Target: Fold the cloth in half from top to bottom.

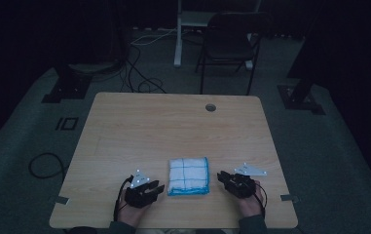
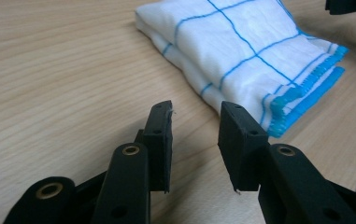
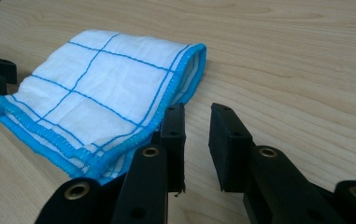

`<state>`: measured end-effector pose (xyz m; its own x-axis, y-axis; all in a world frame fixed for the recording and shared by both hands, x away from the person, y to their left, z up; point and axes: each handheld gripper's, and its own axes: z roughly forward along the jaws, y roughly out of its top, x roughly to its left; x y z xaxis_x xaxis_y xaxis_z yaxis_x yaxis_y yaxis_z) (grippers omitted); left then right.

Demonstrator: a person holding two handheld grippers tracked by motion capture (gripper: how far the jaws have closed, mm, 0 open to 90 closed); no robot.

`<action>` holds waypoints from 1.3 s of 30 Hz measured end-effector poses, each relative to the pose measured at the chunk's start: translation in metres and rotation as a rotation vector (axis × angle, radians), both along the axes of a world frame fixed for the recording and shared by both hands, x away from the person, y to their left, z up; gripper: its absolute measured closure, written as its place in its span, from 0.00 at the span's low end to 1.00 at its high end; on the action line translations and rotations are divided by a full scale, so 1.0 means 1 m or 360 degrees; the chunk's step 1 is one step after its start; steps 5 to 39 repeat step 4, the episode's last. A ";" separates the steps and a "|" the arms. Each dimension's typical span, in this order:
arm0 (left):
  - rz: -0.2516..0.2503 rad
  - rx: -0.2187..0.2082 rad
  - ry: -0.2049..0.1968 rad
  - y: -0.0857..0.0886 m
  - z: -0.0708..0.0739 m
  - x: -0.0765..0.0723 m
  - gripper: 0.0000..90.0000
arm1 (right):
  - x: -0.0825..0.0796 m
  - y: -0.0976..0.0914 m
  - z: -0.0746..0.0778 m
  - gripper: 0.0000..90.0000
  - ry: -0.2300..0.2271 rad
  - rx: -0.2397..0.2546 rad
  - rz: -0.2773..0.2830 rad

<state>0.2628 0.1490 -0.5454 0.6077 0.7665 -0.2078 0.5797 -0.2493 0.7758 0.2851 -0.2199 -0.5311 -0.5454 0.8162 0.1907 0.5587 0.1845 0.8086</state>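
While the person's hands rest near the front edge of the light wooden table point(image 1: 124, 126), the left gripper point(image 1: 155, 187) and right gripper point(image 1: 223, 177) flank the folded white cloth with blue grid lines and blue stitched hem point(image 1: 188, 175), each just beside it. Both pairs of jaws stand apart with bare table between them. Beyond the table stands a dark folding chair point(image 1: 229, 41).

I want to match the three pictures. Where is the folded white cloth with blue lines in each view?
High view: folded cloth lies low centre on the table, between both tools.
Left gripper view: upper right, beyond the jaws.
Right gripper view: upper left, beside the jaws.
Shared landmark: its blue stitched hem.
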 end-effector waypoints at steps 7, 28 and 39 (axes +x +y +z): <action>0.0025 -0.0020 0.0006 0.005 0.000 0.001 0.73 | 0.001 -0.001 0.000 0.85 0.0000 -0.0003 -0.0006; 0.0025 -0.0020 0.0006 0.005 0.000 0.001 0.73 | 0.001 -0.001 0.000 0.85 0.0000 -0.0003 -0.0006; 0.0025 -0.0020 0.0006 0.005 0.000 0.001 0.73 | 0.001 -0.001 0.000 0.85 0.0000 -0.0003 -0.0006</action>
